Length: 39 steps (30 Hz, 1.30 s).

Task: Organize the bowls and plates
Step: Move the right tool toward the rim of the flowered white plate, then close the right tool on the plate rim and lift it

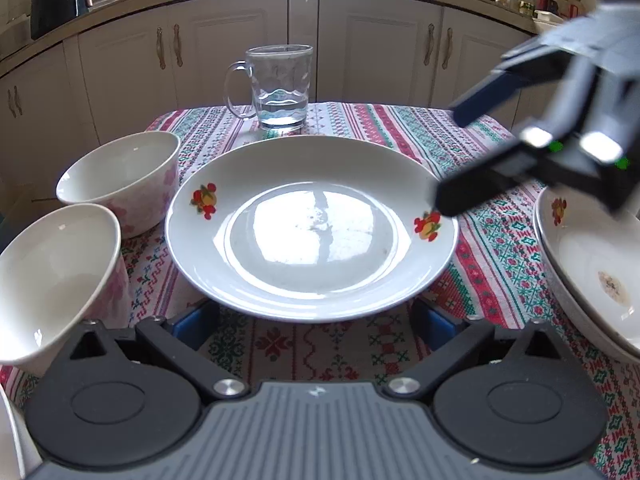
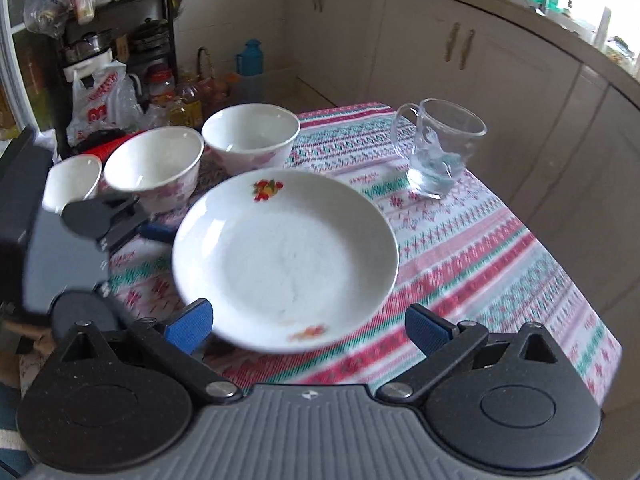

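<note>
From the left wrist view, the left tool point(image 1: 316, 320) is low over the desk point(image 1: 492, 264), which carries a striped cloth in red, green and white. Its two blue fingers stand wide apart, one at each side of the near rim of a white plate point(image 1: 312, 228) with small fruit pictures. The pads are partly hidden under the rim, so I cannot tell if they touch it, but they do not press on it. The plate lies flat on the cloth in the middle. At its left stand two white bowls with pink flowers – the far bowl point(image 1: 124, 180) just beside the plate, the near bowl point(image 1: 56, 280) closer to the camera. Behind the plate stands a glass mug point(image 1: 280, 88) with a little water. At the right edge lies another plate point(image 1: 592, 276) with a brown stain, and it seems to rest on one more plate. The right tool point(image 1: 448, 160) comes in from the upper right, its fingers apart, the lower one over the right rim of the middle plate.

From the right wrist view, which is blurred, the right tool point(image 2: 308, 328) has its blue fingers open, with the near rim of the plate point(image 2: 284, 260) between them and nothing clamped. Beyond the plate stand three white bowls in a row – the small bowl point(image 2: 72, 180) at the left. The glass mug point(image 2: 440, 148) is at the far right. The left tool point(image 2: 120, 224) is at the plate's left side.
</note>
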{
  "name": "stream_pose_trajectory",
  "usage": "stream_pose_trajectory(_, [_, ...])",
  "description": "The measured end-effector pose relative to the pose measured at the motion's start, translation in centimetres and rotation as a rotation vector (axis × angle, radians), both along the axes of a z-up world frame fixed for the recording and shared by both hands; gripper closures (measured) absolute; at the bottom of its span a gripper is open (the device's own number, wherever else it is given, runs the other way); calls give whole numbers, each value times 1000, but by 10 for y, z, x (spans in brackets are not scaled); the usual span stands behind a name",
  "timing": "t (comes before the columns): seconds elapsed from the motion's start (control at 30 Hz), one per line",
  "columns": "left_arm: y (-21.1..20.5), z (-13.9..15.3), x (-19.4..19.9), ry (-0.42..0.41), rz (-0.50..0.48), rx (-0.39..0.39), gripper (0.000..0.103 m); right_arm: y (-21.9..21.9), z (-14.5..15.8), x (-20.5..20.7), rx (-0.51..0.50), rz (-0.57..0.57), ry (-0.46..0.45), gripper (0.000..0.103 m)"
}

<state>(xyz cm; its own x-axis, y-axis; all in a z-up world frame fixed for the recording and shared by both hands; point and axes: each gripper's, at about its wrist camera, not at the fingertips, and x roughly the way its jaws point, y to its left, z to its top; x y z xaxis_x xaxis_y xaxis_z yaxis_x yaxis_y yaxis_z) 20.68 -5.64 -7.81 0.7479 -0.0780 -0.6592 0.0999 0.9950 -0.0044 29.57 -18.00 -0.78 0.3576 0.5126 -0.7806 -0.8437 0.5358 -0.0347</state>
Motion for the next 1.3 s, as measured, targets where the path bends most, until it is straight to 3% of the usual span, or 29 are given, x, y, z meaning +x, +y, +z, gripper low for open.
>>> stream_pose_trajectory(0.33, [1, 2, 0, -20, -7, -10, 3, 32, -19, 67, 10, 52, 101, 0])
stream_pose_trajectory(0.43, [2, 2, 0, -25, -3, -9, 3, 41, -26, 82, 9, 61, 125, 9])
stream_pose_trajectory(0.67, [2, 0, 2, -23, -4, -18, 3, 52, -42, 115, 34, 73, 227, 16])
stream_pose_trajectory(0.97, [1, -2, 1, -32, 2, -11, 3, 47, -49, 139, 123, 109, 409, 19])
stream_pose_trajectory(1.3, [2, -3, 3, -33, 7, -2, 4, 46, -49, 140, 124, 115, 446, 18])
